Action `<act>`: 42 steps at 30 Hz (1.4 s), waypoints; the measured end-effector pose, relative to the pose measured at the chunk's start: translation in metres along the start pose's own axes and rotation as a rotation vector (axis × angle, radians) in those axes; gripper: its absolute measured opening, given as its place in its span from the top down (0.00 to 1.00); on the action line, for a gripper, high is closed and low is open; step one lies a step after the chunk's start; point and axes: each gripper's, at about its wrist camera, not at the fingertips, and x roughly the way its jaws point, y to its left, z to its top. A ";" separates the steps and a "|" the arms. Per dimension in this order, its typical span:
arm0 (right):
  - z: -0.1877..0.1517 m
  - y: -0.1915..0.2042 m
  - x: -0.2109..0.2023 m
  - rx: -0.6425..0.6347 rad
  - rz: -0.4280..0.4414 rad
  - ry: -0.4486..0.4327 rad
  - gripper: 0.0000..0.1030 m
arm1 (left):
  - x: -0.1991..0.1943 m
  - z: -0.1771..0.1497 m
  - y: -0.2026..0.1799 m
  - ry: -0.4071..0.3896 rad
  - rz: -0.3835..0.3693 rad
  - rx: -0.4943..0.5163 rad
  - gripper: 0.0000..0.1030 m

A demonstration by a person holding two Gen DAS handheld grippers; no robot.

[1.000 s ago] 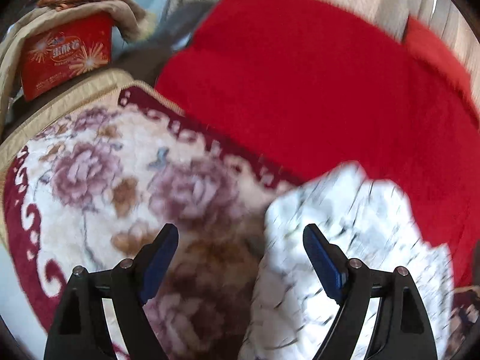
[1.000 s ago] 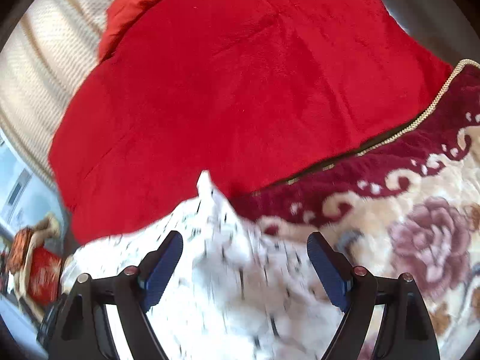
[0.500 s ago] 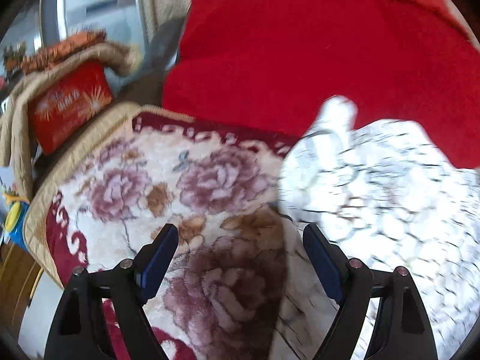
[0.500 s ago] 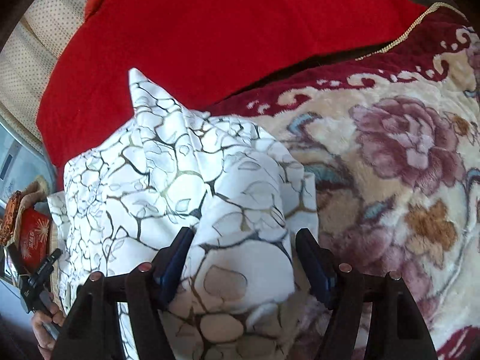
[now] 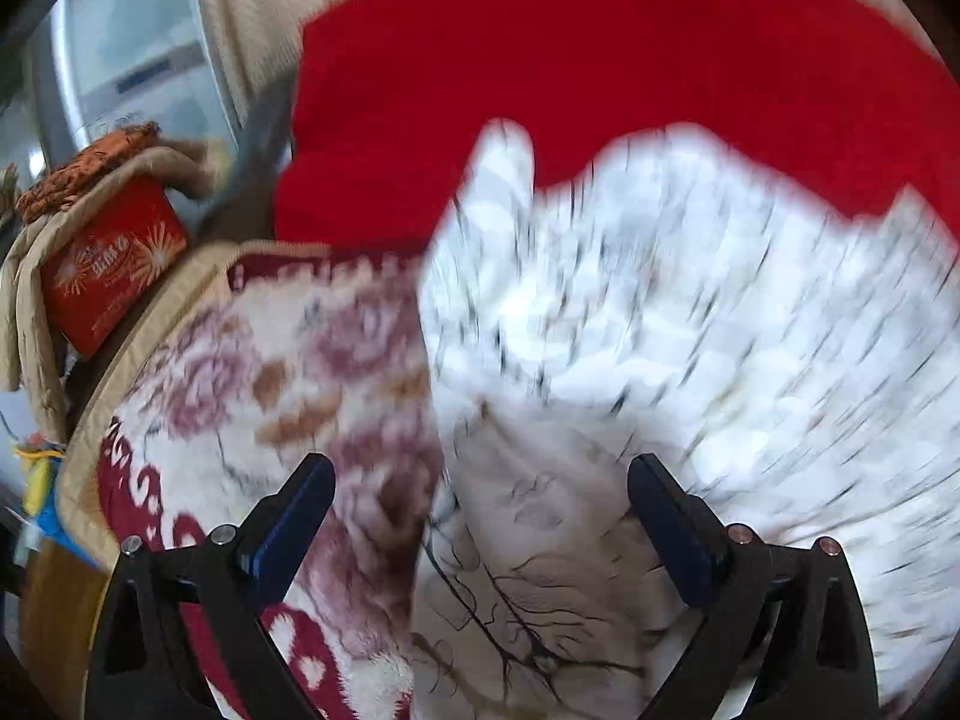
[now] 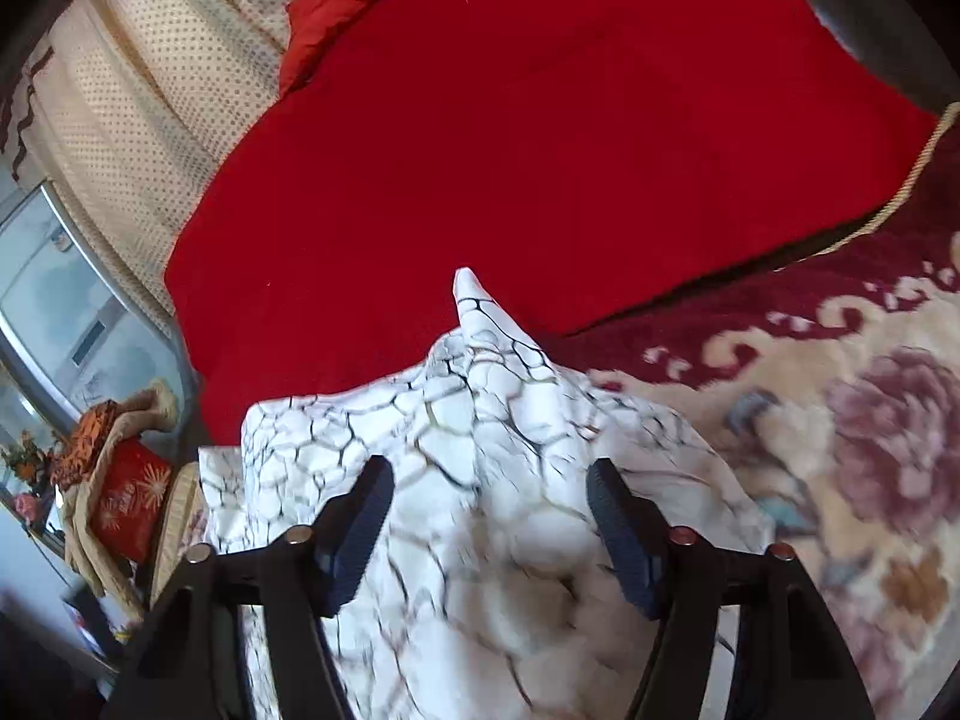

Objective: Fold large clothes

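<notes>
A white garment with a dark crackle print (image 5: 690,324) lies bunched on the floral blanket (image 5: 252,372); it also shows in the right wrist view (image 6: 480,456), with a pointed corner sticking up. My left gripper (image 5: 480,522) is open, its jaws wide apart over the garment's left edge. My right gripper (image 6: 489,519) is open with the cloth bulging between its fingers; no pad presses on it. The left view is blurred by motion.
A red blanket (image 6: 540,138) lies behind the garment, with a red pillow (image 6: 336,6) at the back. A red box (image 5: 108,264) under beige cloth stands at the left. Cream curtain (image 6: 120,120) and a window are behind.
The right gripper has pulled back a little and its jaws have narrowed slightly around the cloth. The left gripper has shifted right, over the garment's edge. The garment is bunched higher.
</notes>
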 end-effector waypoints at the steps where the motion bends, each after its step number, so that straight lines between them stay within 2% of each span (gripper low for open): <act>1: 0.003 -0.002 0.010 0.007 -0.003 0.019 0.35 | 0.006 -0.002 -0.003 0.013 -0.001 0.016 0.05; 2: 0.004 -0.004 0.020 0.014 -0.024 0.046 0.35 | 0.010 -0.003 -0.006 0.016 -0.001 0.021 0.05; 5: -0.003 -0.029 0.064 0.098 -0.098 0.221 0.41 | 0.008 0.000 -0.011 -0.013 0.011 0.050 0.05; 6: -0.003 -0.036 0.066 0.127 -0.096 0.228 0.44 | 0.008 0.000 -0.012 -0.015 0.019 0.062 0.05; 8: 0.001 -0.036 0.059 0.140 -0.096 0.219 0.46 | 0.009 -0.001 -0.013 -0.019 0.025 0.069 0.05; 12: -0.001 -0.019 0.035 0.052 -0.110 0.166 0.46 | 0.007 -0.004 -0.012 -0.021 0.026 0.056 0.05; 18: -0.017 0.027 -0.031 -0.123 -0.042 0.037 0.45 | 0.002 -0.010 -0.012 -0.038 0.027 0.046 0.05; 20: -0.023 0.034 -0.040 -0.139 -0.038 0.026 0.45 | 0.003 -0.011 -0.010 -0.038 0.022 0.038 0.05; 22: -0.032 0.034 -0.044 -0.132 -0.043 0.043 0.45 | 0.004 -0.011 -0.009 -0.037 0.016 0.027 0.05; 24: -0.043 0.025 -0.037 -0.124 -0.089 0.072 0.45 | 0.005 -0.011 -0.008 -0.039 0.014 0.025 0.05; 26: -0.053 0.008 -0.021 -0.085 -0.139 0.151 0.46 | 0.005 -0.012 -0.008 -0.043 0.013 0.021 0.05; 28: -0.063 -0.005 -0.002 -0.050 -0.131 0.217 0.46 | 0.006 -0.013 -0.007 -0.047 0.014 0.018 0.05; 32: -0.069 0.002 -0.001 -0.080 -0.148 0.206 0.46 | 0.009 -0.018 -0.001 -0.049 -0.011 -0.035 0.04; 36: -0.069 0.002 0.001 -0.048 -0.131 0.210 0.45 | 0.021 -0.024 0.022 0.075 -0.127 -0.209 0.01; 38: -0.062 -0.001 -0.002 -0.048 -0.127 0.208 0.45 | 0.022 -0.016 0.031 0.137 -0.185 -0.205 0.01; 39: -0.057 0.001 -0.005 -0.052 -0.119 0.203 0.44 | 0.020 -0.010 0.034 0.145 -0.189 -0.189 0.01; 40: -0.052 0.001 -0.002 -0.053 -0.107 0.192 0.44 | 0.015 -0.005 0.036 0.125 -0.170 -0.175 0.01; 42: -0.037 0.006 -0.006 -0.051 -0.070 0.146 0.44 | -0.002 0.006 0.043 0.021 -0.085 -0.169 0.01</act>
